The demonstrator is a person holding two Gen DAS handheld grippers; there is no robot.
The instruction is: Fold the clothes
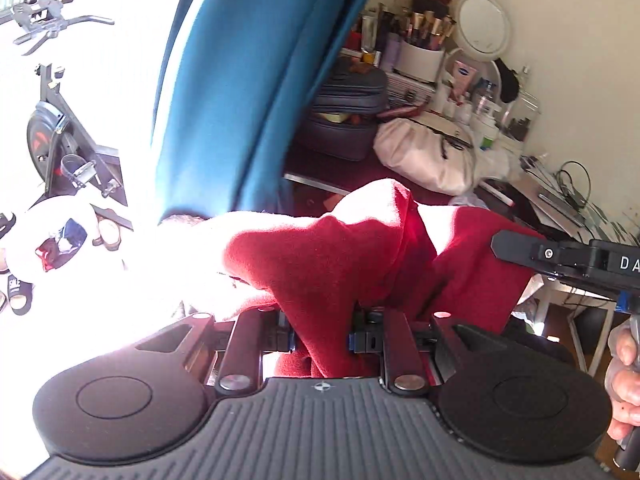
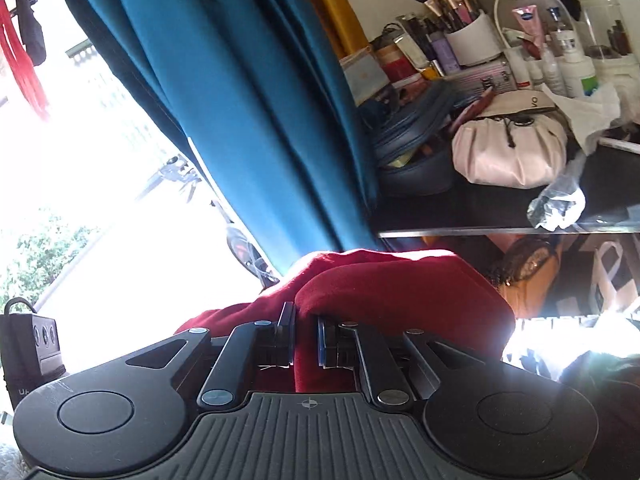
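My left gripper (image 1: 320,342) has its jaws closed down on a bunch of the red cloth (image 1: 340,256), which fills the gap between them and humps up just ahead of the fingertips. My right gripper (image 2: 306,338) is pinched nearly together on another fold of the same cloth (image 2: 400,284); the fabric runs down between its pads and bulges forward and to the right of them. In the left view the right gripper (image 1: 568,260) shows ahead and to the right, with the cloth draped between us, so I judge each hand has a separate part of one garment and the cloth is held up in the air, not lying on a surface.

I take that as the reason for the hold: two grips apart let the cloth hang and spread, so I can find an edge and lay a fold. Just now it is bunched and creased at both grips, not flat, so the fold looks barely begun. Which edge or corner each gripper has, I cannot tell.

Beyond the cloth, a blue curtain (image 2: 248,100) hangs ahead and to the left of the right gripper, and a cluttered dresser (image 2: 500,216) stands ahead and to the right. I should keep the cloth off that clutter as I spread it.
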